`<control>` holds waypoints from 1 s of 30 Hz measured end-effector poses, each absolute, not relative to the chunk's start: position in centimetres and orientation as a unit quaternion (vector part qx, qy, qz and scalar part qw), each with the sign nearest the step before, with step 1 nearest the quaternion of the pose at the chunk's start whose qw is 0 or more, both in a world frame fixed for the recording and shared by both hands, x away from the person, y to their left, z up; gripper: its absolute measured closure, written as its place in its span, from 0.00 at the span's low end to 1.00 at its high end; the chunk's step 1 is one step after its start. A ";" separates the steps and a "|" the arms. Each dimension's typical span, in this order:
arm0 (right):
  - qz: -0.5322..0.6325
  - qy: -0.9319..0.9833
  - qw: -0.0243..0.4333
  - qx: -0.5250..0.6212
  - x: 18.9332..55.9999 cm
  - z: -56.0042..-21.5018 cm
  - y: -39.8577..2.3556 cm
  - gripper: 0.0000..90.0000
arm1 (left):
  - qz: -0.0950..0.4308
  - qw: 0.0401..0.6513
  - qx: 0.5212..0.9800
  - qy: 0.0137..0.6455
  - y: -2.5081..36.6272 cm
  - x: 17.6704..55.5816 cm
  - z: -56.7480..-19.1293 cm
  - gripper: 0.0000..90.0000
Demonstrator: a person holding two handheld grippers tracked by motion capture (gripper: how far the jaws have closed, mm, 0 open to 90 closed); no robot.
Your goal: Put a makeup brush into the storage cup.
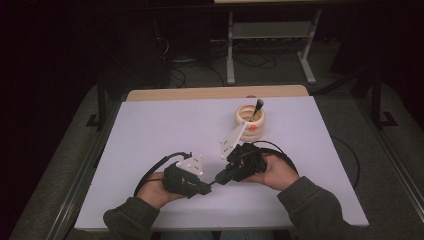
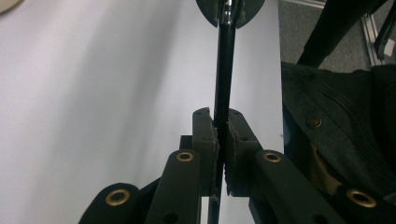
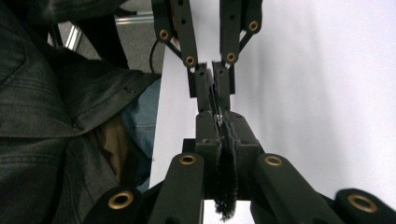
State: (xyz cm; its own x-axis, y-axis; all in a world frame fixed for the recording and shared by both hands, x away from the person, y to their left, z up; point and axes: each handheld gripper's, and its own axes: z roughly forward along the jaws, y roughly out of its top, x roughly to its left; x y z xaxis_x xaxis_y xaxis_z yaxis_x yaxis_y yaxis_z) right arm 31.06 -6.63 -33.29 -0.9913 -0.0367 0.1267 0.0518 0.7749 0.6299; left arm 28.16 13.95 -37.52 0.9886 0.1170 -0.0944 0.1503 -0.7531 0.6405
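A thin black brush [image 2: 225, 70] runs between my two grippers near the table's front edge. My left gripper [image 2: 222, 128] is shut on its black handle, with a silver ferrule [image 2: 227, 14] farther up. My right gripper [image 3: 223, 123] is shut on the brush's head, and black bristles [image 3: 227, 186] stick out between its jaws. In the right gripper view the left gripper [image 3: 214, 88] faces it tip to tip. From above, the left gripper [image 1: 206, 189] and right gripper [image 1: 220, 179] meet in front of the person.
A round cream holder [image 1: 250, 119] with an orange mark stands at the back right of the white table [image 1: 165, 125], with another brush [image 1: 259, 107] in it. The person's dark sleeves [image 1: 310, 200] lie along the near edge. Cables trail behind both grippers.
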 end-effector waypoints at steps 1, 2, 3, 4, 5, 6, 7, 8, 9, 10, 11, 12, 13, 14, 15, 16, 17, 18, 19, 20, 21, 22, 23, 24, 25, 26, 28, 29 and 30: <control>-0.341 -0.937 0.067 -0.007 31.1 -33.4 -6.7 0.92 | -0.024 0.343 0.936 0.071 13.9 28.1 -37.5 0.94; -0.345 -0.936 0.068 -0.012 31.0 -33.4 -6.8 0.92 | -0.025 0.340 0.937 0.075 13.9 28.1 -37.6 0.94; -0.351 -0.934 0.067 -0.020 31.0 -33.6 -6.9 0.87 | -0.025 0.338 0.938 0.076 13.9 28.1 -37.6 0.94; -0.357 -0.931 0.065 -0.029 30.9 -33.7 -7.1 0.83 | -0.025 0.341 0.936 0.080 14.0 28.2 -37.7 0.94; -0.364 -0.928 0.069 -0.040 30.9 -33.8 -7.3 0.80 | -0.028 0.346 0.934 0.086 14.0 28.2 -37.8 0.94; -0.373 -0.924 0.071 -0.049 31.0 -34.0 -7.5 0.78 | -0.029 0.353 0.931 0.092 14.1 28.3 -37.8 0.94; -0.384 -0.920 0.067 -0.051 31.1 -34.3 -7.7 0.77 | -0.031 0.359 0.928 0.099 14.2 28.3 -37.8 0.94; -0.395 -0.914 0.074 -0.058 31.1 -34.6 -7.9 0.76 | -0.033 0.362 0.926 0.102 14.3 28.3 -37.8 0.94; -0.400 -0.910 0.079 -0.066 31.2 -34.8 -8.1 0.76 | -0.032 0.362 0.926 0.105 14.4 28.4 -37.8 0.94; -0.406 -0.907 0.081 -0.073 31.2 -35.0 -8.3 0.76 | -0.030 0.362 0.926 0.103 14.5 28.4 -37.7 0.94; -0.412 -0.905 0.081 -0.074 31.2 -35.2 -8.4 0.76 | -0.032 0.368 0.923 0.107 14.5 28.4 -37.7 0.94; -0.414 -0.903 0.087 -0.079 31.2 -35.3 -8.5 0.77 | -0.031 0.370 0.922 0.107 14.5 28.5 -37.7 0.94; -0.421 -0.899 0.084 -0.081 31.2 -35.4 -8.5 0.78 | -0.030 0.372 0.921 0.109 14.4 28.5 -37.7 0.94; -0.424 -0.898 0.085 -0.082 31.2 -35.5 -8.6 0.79 | -0.028 0.373 0.921 0.108 14.4 28.5 -37.7 0.94; -0.429 -0.895 0.090 -0.085 31.1 -35.5 -8.6 0.79 | -0.029 0.373 0.921 0.110 14.4 28.5 -37.7 0.94; -0.434 -0.892 0.092 -0.084 31.2 -35.5 -8.6 0.79 | -0.029 0.372 0.921 0.110 14.3 28.5 -37.7 0.94; -0.438 -0.890 0.094 -0.088 31.3 -35.5 -8.5 0.81 | -0.027 0.367 0.924 0.105 14.3 28.6 -37.7 0.94; -0.442 -0.887 0.100 -0.089 31.3 -35.5 -8.5 0.83 | -0.027 0.368 0.923 0.108 14.2 28.6 -37.7 0.94; -0.443 -0.886 0.100 -0.092 31.3 -35.5 -8.5 0.86 | -0.028 0.370 0.922 0.109 14.2 28.5 -37.7 0.94; -0.444 -0.885 0.101 -0.093 31.3 -35.5 -8.5 0.91 | -0.027 0.371 0.922 0.106 14.1 28.5 -37.7 0.94; -0.445 -0.885 0.101 -0.094 31.3 -35.5 -8.6 0.92 | -0.024 0.369 0.923 0.105 14.1 28.5 -37.7 0.94; -0.445 -0.885 0.104 -0.092 31.4 -35.5 -8.5 0.93 | -0.024 0.369 0.923 0.104 14.1 28.5 -37.8 0.94; -0.444 -0.885 0.108 -0.092 31.4 -35.5 -8.5 0.93 | -0.024 0.369 0.923 0.104 14.0 28.5 -37.8 0.94; -0.442 -0.886 0.108 -0.090 31.4 -35.6 -8.5 0.94 | -0.025 0.368 0.924 0.106 14.0 28.5 -37.8 0.93; -0.438 -0.888 0.109 -0.090 31.4 -35.5 -8.5 0.94 | -0.025 0.369 0.922 0.113 14.0 28.5 -37.8 0.90; -0.432 -0.891 0.108 -0.089 31.4 -35.5 -8.4 0.94 | -0.023 0.368 0.922 0.114 14.1 28.5 -37.8 0.86; -0.426 -0.895 0.101 -0.082 31.4 -35.4 -8.3 0.94 | -0.026 0.368 0.922 0.118 14.1 28.6 -37.8 0.84; -0.422 -0.897 0.101 -0.080 31.4 -35.3 -8.3 0.94 | -0.025 0.369 0.922 0.117 14.1 28.6 -37.7 0.84; -0.418 -0.900 0.099 -0.079 31.4 -35.1 -8.2 0.94 | -0.026 0.369 0.922 0.115 14.0 28.5 -37.7 0.84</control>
State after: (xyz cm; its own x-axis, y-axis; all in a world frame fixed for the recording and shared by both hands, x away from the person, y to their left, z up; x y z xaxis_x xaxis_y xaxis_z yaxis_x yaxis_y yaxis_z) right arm 31.42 -8.25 -35.09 -0.9679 0.0600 0.2442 0.2252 0.6384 0.7360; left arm 28.53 14.03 -37.68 0.9722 0.1933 -0.1325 0.2314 -0.7016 0.6739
